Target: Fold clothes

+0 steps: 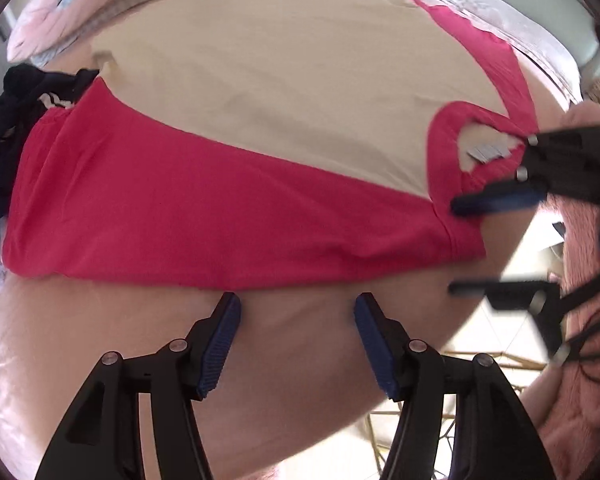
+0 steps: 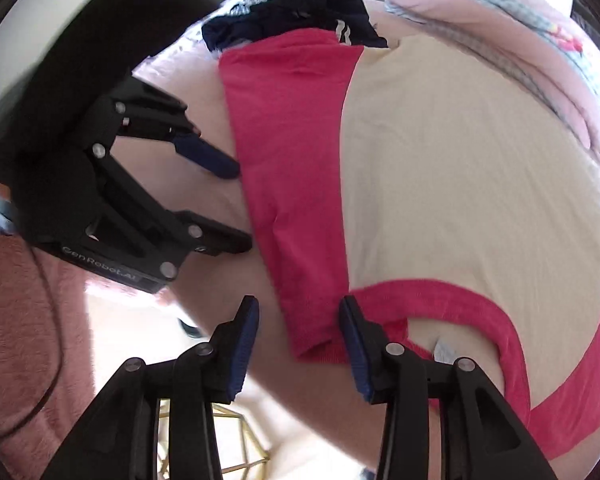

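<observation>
Left claw (image 1: 298,312) spread wide, blue ribbed pads apart with nothing between them, hanging just short of the folded long edge of the cream-and-pink raglan t-shirt (image 1: 260,92); pads not touching cloth. Right claw (image 2: 300,322) also spread, jaws apart at the shirt's neck end, the folded pink sleeve (image 2: 296,184) showing in the gap between the jaws, no pinch visible. In the left wrist view the right claw (image 1: 454,246) sits by the pink collar (image 1: 440,148), one finger over the collar edge, the other off the shirt. Shirt lies flat on a pale pink bed cover (image 1: 80,352), cream body up, pink sleeve folded in along the near side, grey neck label (image 1: 486,153) showing inside the collar. Crumpled dark navy garment with white stripes (image 2: 292,12) lies at the shirt's hem end, touching it. Pink patterned quilt (image 2: 500,12) bunched beyond the shirt. Fuzzy pink sleeve (image 2: 24,320) of the person behind the claws, blurred.
</observation>
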